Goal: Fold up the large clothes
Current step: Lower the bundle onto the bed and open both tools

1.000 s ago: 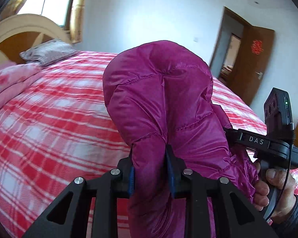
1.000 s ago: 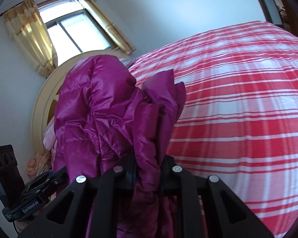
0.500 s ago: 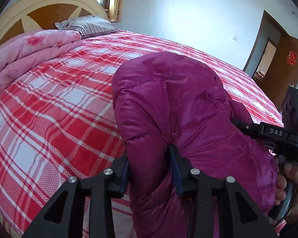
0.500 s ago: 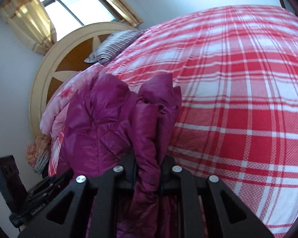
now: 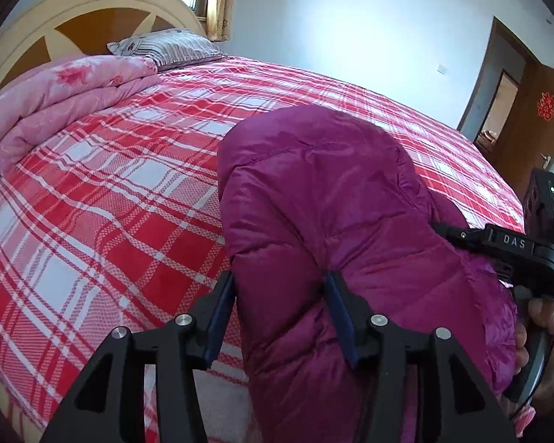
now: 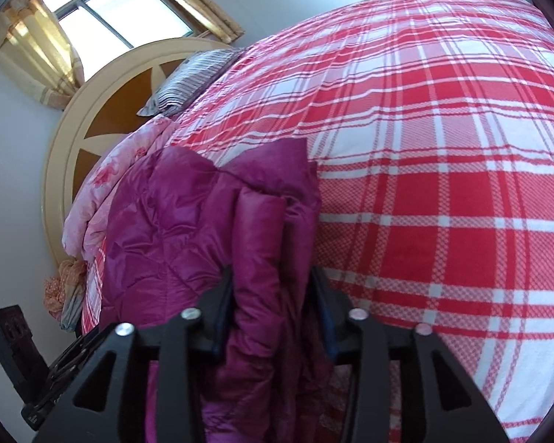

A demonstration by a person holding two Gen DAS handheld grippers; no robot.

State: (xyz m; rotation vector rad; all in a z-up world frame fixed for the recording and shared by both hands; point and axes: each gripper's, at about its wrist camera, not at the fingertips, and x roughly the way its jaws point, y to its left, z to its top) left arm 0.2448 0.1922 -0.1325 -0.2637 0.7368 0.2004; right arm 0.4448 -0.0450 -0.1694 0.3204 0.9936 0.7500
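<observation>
A puffy magenta down jacket (image 5: 325,217) is bunched up over the near edge of the bed. My left gripper (image 5: 280,295) has its jaws spread wide with a thick fold of the jacket still between them. My right gripper (image 6: 271,288) also has its jaws apart around a bundle of the same jacket (image 6: 188,229). The right gripper's body shows at the right of the left wrist view (image 5: 513,247), held by a hand. The left gripper's body shows at the lower left of the right wrist view (image 6: 26,361).
The bed has a red and white plaid cover (image 5: 103,199) (image 6: 443,170). A folded pink floral quilt (image 5: 55,96) and a striped pillow (image 5: 170,46) lie by the round headboard (image 6: 92,118). A brown door (image 5: 535,118) stands at the far right.
Both grippers tipped down toward the bed and lowered the jacket onto it. Both pairs of jaws have widened from a tight pinch on the fabric.
</observation>
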